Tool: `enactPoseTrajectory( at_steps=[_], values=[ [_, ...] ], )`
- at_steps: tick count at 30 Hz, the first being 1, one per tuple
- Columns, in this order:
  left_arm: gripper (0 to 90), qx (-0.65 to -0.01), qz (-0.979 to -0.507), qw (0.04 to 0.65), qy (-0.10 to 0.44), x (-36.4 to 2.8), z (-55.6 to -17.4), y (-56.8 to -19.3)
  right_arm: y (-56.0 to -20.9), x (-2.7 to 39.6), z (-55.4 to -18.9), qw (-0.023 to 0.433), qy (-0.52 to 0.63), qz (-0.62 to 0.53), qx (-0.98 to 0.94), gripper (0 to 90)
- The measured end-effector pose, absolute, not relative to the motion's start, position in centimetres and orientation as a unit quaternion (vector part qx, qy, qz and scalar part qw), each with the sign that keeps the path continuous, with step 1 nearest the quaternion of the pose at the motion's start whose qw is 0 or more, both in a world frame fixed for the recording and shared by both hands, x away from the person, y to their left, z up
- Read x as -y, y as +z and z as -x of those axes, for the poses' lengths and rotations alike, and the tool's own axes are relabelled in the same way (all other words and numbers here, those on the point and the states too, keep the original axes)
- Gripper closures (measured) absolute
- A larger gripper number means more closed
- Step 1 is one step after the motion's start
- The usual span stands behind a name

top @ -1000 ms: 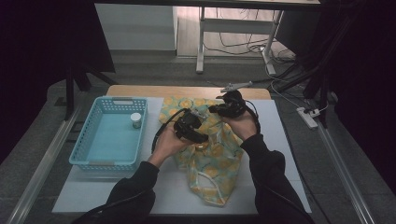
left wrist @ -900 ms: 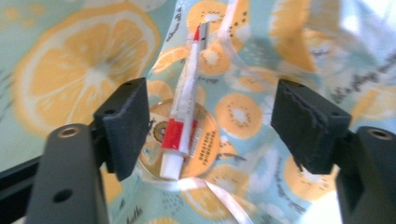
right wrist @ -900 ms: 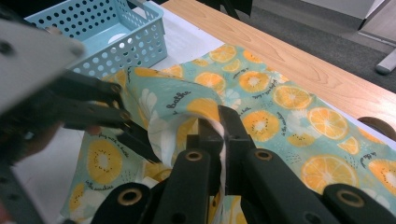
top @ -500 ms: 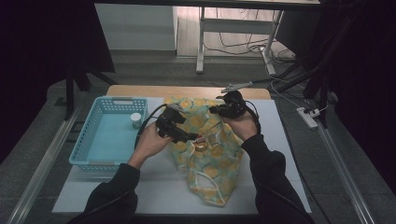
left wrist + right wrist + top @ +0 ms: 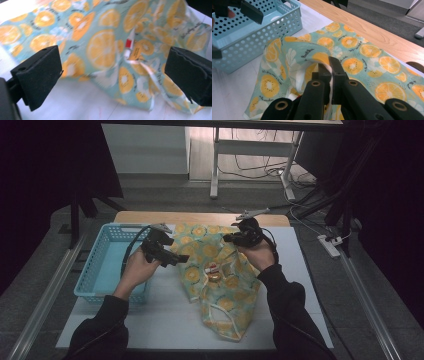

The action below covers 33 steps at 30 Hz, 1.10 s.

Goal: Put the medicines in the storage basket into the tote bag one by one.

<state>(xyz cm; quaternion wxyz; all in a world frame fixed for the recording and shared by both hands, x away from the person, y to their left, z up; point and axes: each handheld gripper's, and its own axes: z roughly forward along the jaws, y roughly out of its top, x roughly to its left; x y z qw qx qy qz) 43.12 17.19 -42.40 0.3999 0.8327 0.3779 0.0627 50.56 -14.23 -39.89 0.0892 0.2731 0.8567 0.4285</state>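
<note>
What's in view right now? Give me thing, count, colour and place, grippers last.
Fabric bag: one, pale green with an orange-slice print, crumpled mid-table.
Tube: one, white with a red band, lying on the bag.
Basket: one, light blue, perforated, at the table's left.
Table: one, white top with a wooden far edge.
Power strip: one, white, on the floor at right.
Left gripper: black, jaws just opened wide, nothing between them, beside the bag's left edge.
Right gripper: black, shut on a fold of the bag.
</note>
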Motion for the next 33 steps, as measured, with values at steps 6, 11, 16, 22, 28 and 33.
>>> enactPoseTrajectory(
  at_steps=[6, 11, 16, 22, 28, 33],
  values=[
    [0.0, -0.394, -0.827, 0.392, 0.082, -19.4, -43.0, -42.8, -39.9, 14.2, -50.4, 0.089, 0.429, -0.27, -0.857, 90.0],
    [0.0, -0.41, -0.819, 0.388, 0.102, -21.3, -42.8, -42.9, -39.8, 14.2, -50.4, 0.088, 0.43, -0.267, -0.858, 90.0],
    [0.0, -0.431, -0.813, 0.371, 0.125, -23.0, -42.9, -43.4, -39.9, 14.0, -50.3, 0.086, 0.429, -0.267, -0.858, 90.0],
    [0.0, -0.458, -0.8, 0.361, 0.139, -25.0, -43.3, -44.2, -40.0, 13.8, -50.4, 0.085, 0.427, -0.265, -0.86, 90.0],
    [0.5, -0.486, -0.79, 0.342, 0.15, -26.7, -43.9, -45.1, -39.8, 13.6, -50.3, 0.085, 0.426, -0.261, -0.862, 90.0],
    [1.5, -0.505, -0.781, 0.339, 0.145, -27.6, -44.5, -46.1, -39.7, 13.5, -50.3, 0.085, 0.426, -0.261, -0.862, 90.0]
  ],
)
